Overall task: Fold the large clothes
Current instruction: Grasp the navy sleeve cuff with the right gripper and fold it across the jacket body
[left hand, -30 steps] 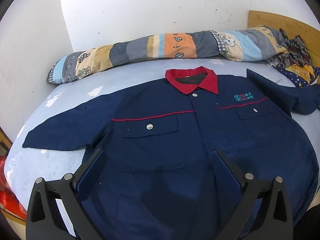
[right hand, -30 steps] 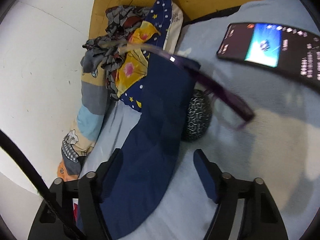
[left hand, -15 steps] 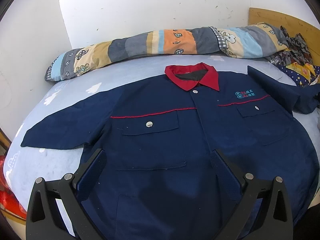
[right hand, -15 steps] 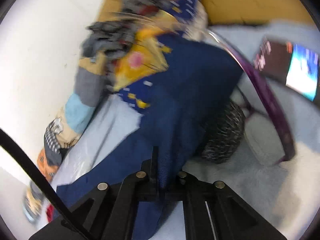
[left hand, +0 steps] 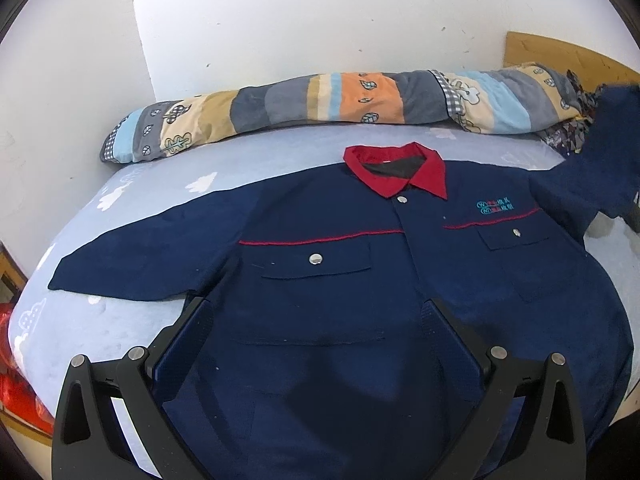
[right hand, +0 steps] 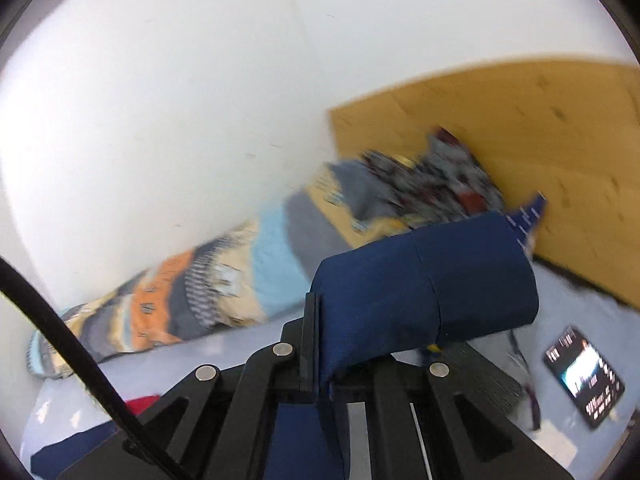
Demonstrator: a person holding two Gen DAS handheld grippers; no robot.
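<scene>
A navy work jacket (left hand: 320, 280) with a red collar (left hand: 400, 172) lies face up and buttoned on the bed, its left sleeve (left hand: 152, 256) spread flat. My left gripper (left hand: 316, 332) hovers open over the jacket's lower front, with nothing between its fingers. In the left wrist view the jacket's right sleeve (left hand: 600, 160) is raised off the bed at the far right. The right wrist view shows my right gripper (right hand: 320, 344) shut on that sleeve, and the cuff end (right hand: 424, 280) stands up past the jaws. This view is blurred.
A rolled patchwork blanket (left hand: 340, 100) lies along the white wall behind the jacket. A wooden headboard (right hand: 520, 140) with a heap of patterned cloth (right hand: 432, 176) stands at the right end of the bed. A lit phone (right hand: 584, 376) rests on the light blue sheet (left hand: 132, 320).
My right gripper closed on the right sleeve and lifted it off the bed, rolling as it rose. The left gripper stayed open over the jacket.
</scene>
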